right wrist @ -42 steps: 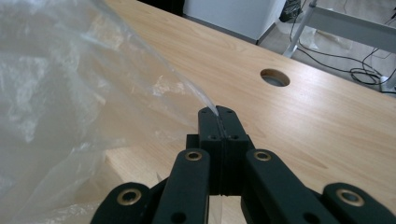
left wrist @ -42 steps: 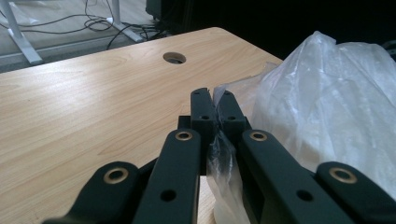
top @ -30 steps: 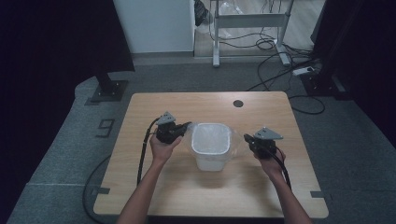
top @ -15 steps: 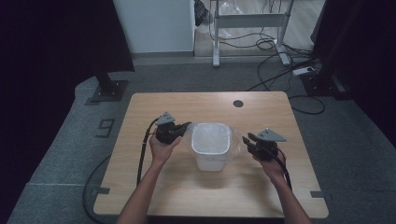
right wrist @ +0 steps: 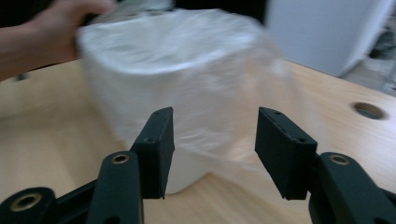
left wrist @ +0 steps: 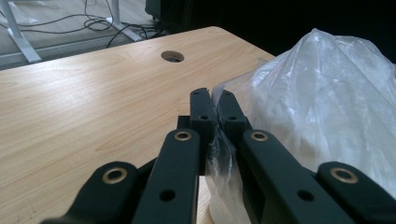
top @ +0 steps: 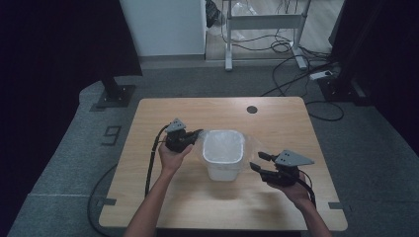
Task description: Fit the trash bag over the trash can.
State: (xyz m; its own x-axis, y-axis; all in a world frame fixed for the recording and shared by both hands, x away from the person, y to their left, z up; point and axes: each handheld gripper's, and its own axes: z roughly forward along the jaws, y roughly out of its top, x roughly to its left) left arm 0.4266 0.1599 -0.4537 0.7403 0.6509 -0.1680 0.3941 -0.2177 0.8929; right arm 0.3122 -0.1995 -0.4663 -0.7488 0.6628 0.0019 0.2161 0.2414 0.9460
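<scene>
1. Near the middle of the wooden table (top: 163, 197) stands a small white bin (top: 223, 162) lined with a clear plastic bag (top: 223, 146); the bag's mouth is folded out over the rim and loose film spills down the sides. Through the open top, only the wrinkled liner can be made out inside.
2. The left gripper (top: 193, 136) sits just beside the bin's left rim. In the left gripper view its jaws are pressed together on a fold of the bag (left wrist: 219, 154), pinching the film, with the rest of the bag (left wrist: 327, 102) bulging to the right of them.
3. The right gripper (top: 258, 161) is off the bin's right side, apart from it and toward the table's near edge. In the right gripper view its jaws stand spread with bare pads (right wrist: 159, 144), and the bag and bin (right wrist: 187, 88) lie beyond them, blurred; nothing is clamped between them.
4. Compared with a second ago, the right gripper was closer to the bin's right rim; its jaws have just been opening and it now sits farther out and nearer the person, with the film loose. The left gripper and bin sit as before.
5. A round cable hole (top: 252, 109) lies in the table's far part, behind the bin.
</scene>
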